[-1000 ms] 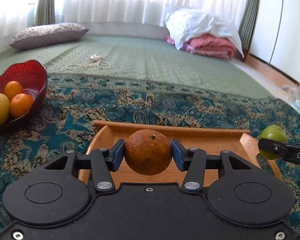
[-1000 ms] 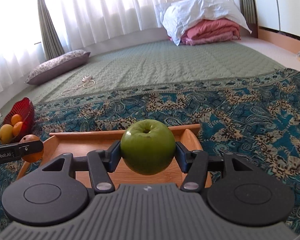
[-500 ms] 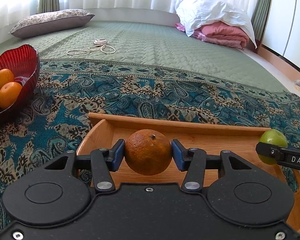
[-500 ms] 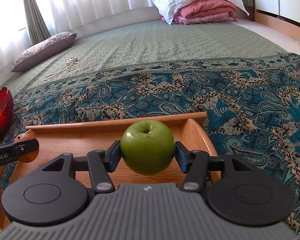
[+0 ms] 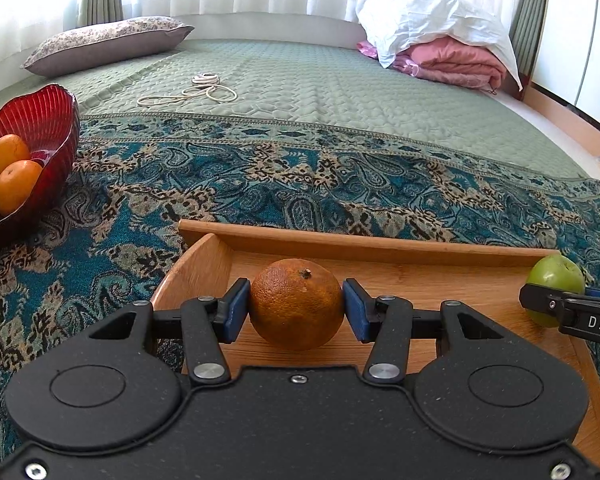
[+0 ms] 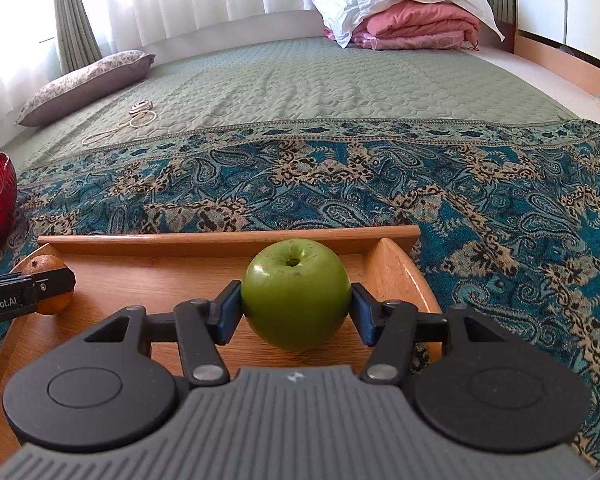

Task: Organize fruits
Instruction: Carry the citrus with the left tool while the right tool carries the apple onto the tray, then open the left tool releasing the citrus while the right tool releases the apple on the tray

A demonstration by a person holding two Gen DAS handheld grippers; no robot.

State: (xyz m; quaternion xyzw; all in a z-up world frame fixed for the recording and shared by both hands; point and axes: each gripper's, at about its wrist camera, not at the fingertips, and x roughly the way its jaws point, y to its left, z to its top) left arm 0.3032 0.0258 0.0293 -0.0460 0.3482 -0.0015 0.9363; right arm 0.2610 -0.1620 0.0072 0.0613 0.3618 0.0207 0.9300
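Left claw point(image 5: 296, 306) grips the dull round orange point(image 5: 296, 304), right claw point(image 6: 295, 295) the green apple point(image 6: 295, 294); both seem just above the wooden tray point(image 5: 364, 242), so release gently, the apple toward 3 o'clock.

Lowering orange point(image 5: 297, 304) and green apple point(image 6: 295, 294) together, closing in over the wooden tray point(image 5: 380, 242), now nearly down.

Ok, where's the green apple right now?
Green apple is clamped in the right gripper over the wooden tray's right end; the orange sits left.

A patterned pillow point(image 5: 108, 42), a coiled cord point(image 5: 198, 90) and folded pink bedding point(image 5: 456, 65) lie on the green quilt point(image 5: 320, 92).
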